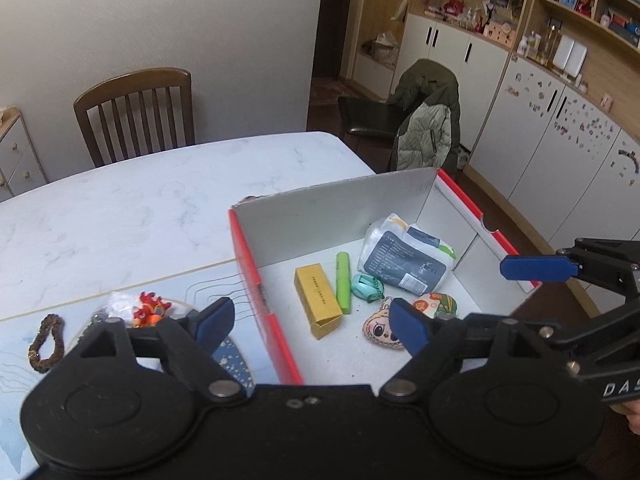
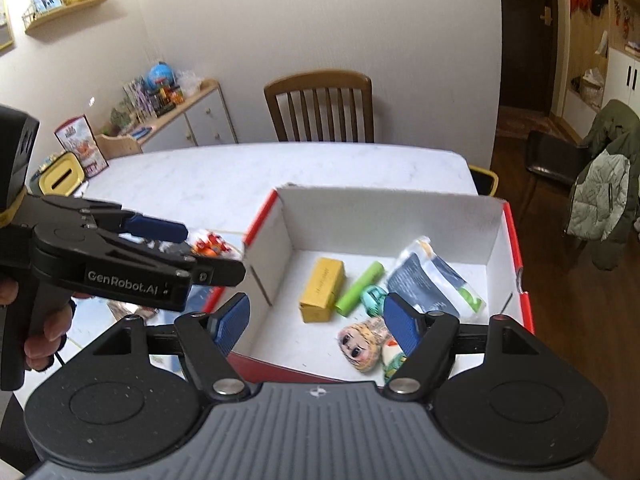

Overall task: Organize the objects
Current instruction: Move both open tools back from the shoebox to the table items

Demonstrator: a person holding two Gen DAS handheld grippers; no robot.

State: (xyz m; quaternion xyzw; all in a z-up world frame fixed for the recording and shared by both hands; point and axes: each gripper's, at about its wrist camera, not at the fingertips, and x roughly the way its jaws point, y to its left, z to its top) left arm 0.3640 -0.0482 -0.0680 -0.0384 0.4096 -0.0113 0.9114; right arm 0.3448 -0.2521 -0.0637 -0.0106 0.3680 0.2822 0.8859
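Two grippers hang above a marble-patterned counter, both with blue-padded fingers spread wide and nothing between them. At the bottom of the left wrist view, the left gripper straddles the red near-left wall of an open cardboard box; the right gripper enters from the right edge of that frame, over the box's right side. In the right wrist view the right gripper fills the lower frame, while the left gripper reaches in from the left, gripped by a hand.

Inside the box (white within, red outside), nearest the cameras, lie a cartoon-face charm and a round orange-and-green charm, side by side. Just beyond them sit a yellow carton, a green tube beside it, and a small teal item on a bead chain. A grey-and-white packet rests toward the far right corner.

Outside the box, at lower left of the left wrist view, a red-orange toy and a brown beaded bracelet lie on a pale mat.

Beyond the counter stands a wooden chair against the wall; a jacket drapes over another chair at centre right.
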